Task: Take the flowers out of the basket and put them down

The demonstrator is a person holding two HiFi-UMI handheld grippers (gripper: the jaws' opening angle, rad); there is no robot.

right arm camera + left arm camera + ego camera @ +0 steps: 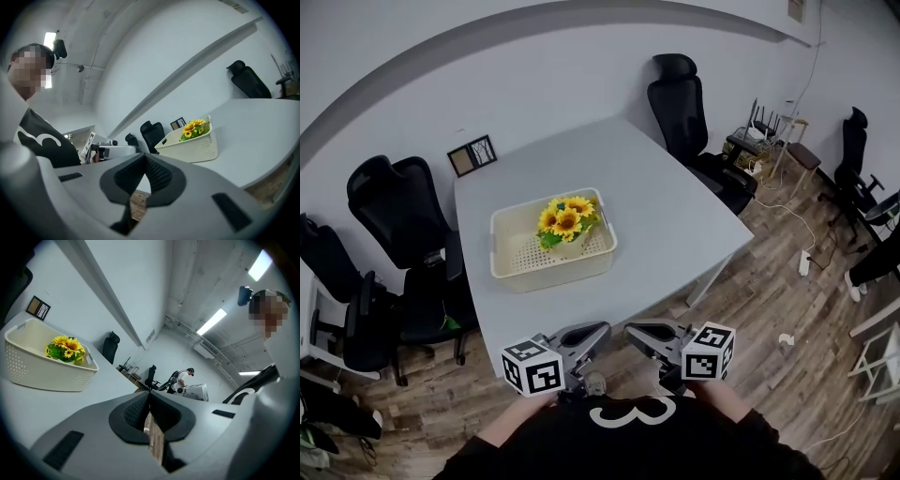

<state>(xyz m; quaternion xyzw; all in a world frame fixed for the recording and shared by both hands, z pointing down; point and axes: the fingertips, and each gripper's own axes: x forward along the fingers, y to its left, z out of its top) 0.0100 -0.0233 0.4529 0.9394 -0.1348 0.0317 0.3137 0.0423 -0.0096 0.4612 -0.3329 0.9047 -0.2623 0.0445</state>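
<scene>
Grey bench (675, 206) is taking up the middle of the room. Black office chairs (394, 216) are standing along its left and far sides.

Cream basket (511, 267) is sitting on the bench's near-left part, well in from the edge, which looks reachable from the person's side.

Flowers (565, 218), yellow sunflowers with green leaves, are standing upright inside the basket toward its far right corner. Nothing is touching them. They are not yet taken out.

Left gripper (600, 330) and right gripper (631, 330) are hanging low by the bench's near edge, close to the person's body. Their tips are pointing at each other and both are well apart from the basket. Each gripper view is showing its jaws clenched together with nothing between them. My reading is that the reach is only starting, and the jaws will need to part before going over the basket rim.

Small picture frame (472, 155) is lying at the bench's far left corner, apart from the basket.
</scene>
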